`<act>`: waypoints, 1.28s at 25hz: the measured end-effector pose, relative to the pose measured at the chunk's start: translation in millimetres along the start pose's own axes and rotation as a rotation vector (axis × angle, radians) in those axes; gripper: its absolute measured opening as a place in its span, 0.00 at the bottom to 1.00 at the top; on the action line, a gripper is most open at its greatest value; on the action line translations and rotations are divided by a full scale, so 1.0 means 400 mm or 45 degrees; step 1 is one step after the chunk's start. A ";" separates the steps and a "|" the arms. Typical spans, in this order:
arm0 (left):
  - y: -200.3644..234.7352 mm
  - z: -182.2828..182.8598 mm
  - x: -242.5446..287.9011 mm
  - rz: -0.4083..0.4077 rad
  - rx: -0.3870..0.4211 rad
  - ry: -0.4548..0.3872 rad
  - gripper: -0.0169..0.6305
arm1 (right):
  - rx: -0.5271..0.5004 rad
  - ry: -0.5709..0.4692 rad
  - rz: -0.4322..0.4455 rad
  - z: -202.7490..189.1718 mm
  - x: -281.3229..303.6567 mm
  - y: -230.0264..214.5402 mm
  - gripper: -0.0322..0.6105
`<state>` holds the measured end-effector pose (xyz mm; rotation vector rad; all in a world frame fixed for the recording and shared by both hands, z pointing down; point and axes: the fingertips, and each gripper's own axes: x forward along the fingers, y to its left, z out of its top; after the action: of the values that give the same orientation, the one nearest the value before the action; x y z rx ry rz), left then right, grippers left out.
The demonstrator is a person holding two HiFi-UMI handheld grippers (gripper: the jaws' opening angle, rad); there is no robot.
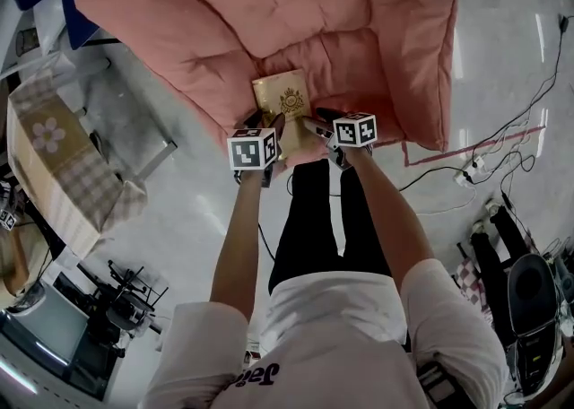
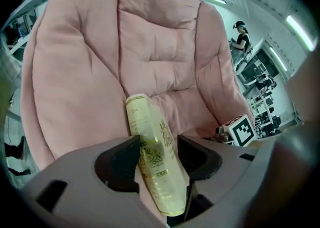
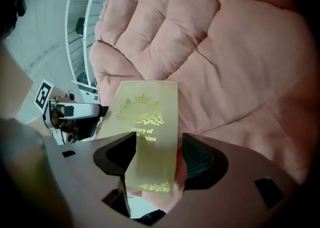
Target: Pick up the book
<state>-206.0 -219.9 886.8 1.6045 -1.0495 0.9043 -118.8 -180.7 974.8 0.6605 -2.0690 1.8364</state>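
The book [image 1: 281, 98] is laid at the cushion's [image 1: 269, 13] front edge, straddled by the left tool [image 2: 159, 156] and right tool [image 3: 154, 157], both spread apart, seemingly unpressed; if clamped off-centre, it could be tipped off the cushion

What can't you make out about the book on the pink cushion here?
Near edge of the book: head view, covered by the left gripper and right gripper.
The cover title: right gripper view, partly covered by its fingers.
The spine lettering: left gripper view, too small and blurred.
What the cushion rests on: head view, hidden beneath it.
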 end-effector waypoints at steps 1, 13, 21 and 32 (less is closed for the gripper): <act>0.009 -0.003 0.006 0.013 -0.014 0.004 0.37 | 0.002 0.003 0.018 -0.002 0.011 -0.008 0.48; 0.083 -0.012 0.069 0.127 -0.128 0.051 0.37 | 0.200 -0.031 0.317 0.036 0.102 -0.041 0.44; 0.068 -0.011 0.043 0.050 -0.208 0.094 0.36 | 0.256 -0.033 0.283 0.025 0.045 -0.007 0.35; -0.121 0.080 -0.084 -0.160 -0.146 -0.115 0.36 | 0.076 -0.172 0.095 0.096 -0.211 0.104 0.34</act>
<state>-170.4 -236.8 832.6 1.6081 -1.0319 0.6812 -65.3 -203.4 891.3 0.7518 -2.1575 1.9512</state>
